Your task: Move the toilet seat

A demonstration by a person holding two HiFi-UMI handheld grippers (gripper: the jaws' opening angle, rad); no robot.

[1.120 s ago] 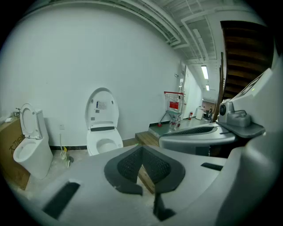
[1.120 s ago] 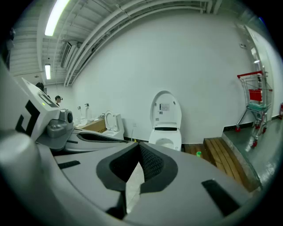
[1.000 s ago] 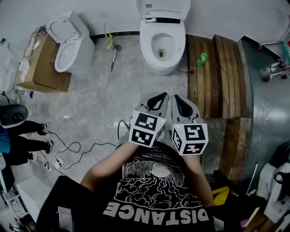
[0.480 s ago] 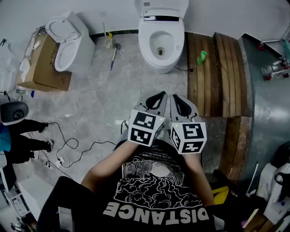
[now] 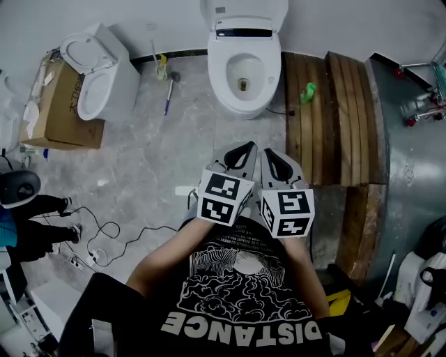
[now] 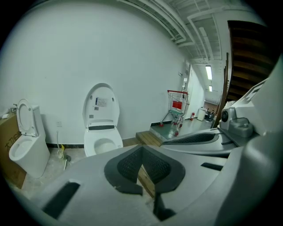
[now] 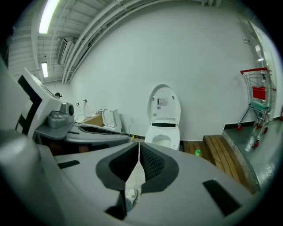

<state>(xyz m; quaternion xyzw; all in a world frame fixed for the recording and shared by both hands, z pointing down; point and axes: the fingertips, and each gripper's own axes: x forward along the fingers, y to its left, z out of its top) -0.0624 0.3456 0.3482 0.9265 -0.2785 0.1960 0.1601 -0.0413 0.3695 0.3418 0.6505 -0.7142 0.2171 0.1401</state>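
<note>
- Left claw (image 5: 242, 152), grey shell with dark ribbed pads: jaws pressed together, nothing between them
- Right claw (image 5: 273, 155), same make, just beside the left one: jaws likewise closed on nothing
- Both claws: held close in front of my chest, pointing forward and somewhat down over the grey marbled floor (image 5: 174, 146)
- White oval toilet seat (image 5: 220, 70): straight ahead of both claws and well apart from them; it seems to lie flat on the white ceramic bowl, while the white lid (image 5: 244, 10) stands upright at the wall behind it
- Seat's long axis: runs from the hinge at the wall towards me, front edge nearest
- Nearer claw, by my judgement: neither; the left sits a shade more in line with the bowl's middle
- In the way: nothing, only open floor between claws and bowl
- Right of the bowl: brown slatted wooden platform (image 5: 327, 118), a small green bottle (image 5: 306, 91) on it near the bowl's side
- Left of the bowl: blue-handled brush (image 5: 168, 94) lying on the floor, apart from the bowl
- Further left: second white toilet (image 5: 104, 77) with its lid up, a brown cardboard box (image 5: 59, 104) against it
- Outlying: black cables (image 5: 104, 237) on the floor at my left; red shopping cart (image 6: 177, 106) far off to the right
</note>
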